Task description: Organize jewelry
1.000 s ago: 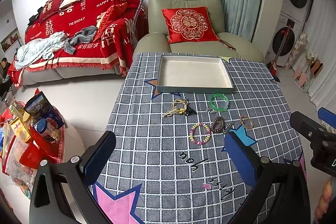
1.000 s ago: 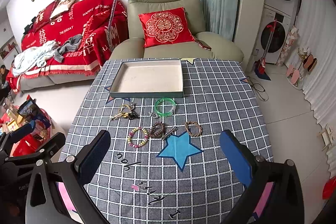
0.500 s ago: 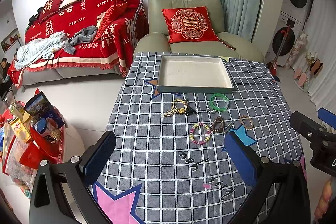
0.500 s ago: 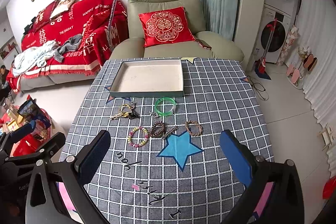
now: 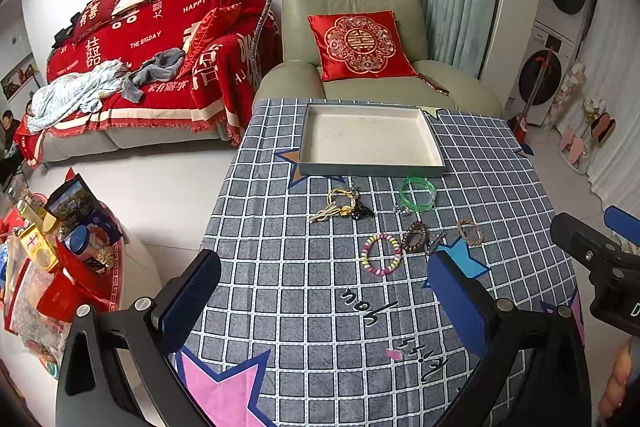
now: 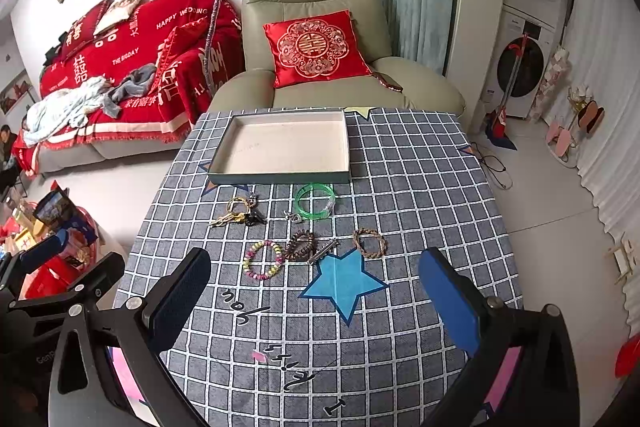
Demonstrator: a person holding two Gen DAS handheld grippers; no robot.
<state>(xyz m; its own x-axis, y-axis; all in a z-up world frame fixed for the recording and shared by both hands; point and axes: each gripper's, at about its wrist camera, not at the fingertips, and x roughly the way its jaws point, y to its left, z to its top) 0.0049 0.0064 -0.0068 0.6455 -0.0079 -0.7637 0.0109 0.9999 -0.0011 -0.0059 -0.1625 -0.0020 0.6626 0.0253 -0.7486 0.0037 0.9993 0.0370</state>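
Both left tongs [image 5: 320,291] and right tongs [image 6: 316,291] gape wide above the near worktop [image 6: 420,187]; bracelets [image 6: 262,259] lie near the tray [image 6: 280,177].

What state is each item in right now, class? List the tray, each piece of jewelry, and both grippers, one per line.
tray: empty, flat on table
green bangle: on cloth, outside tray
pastel bead bracelet: on cloth, loose
brown bead bracelet: on cloth, touching metal clip
braided bracelet: on cloth, alone
left gripper: open, holding nothing
right gripper: open, holding nothing
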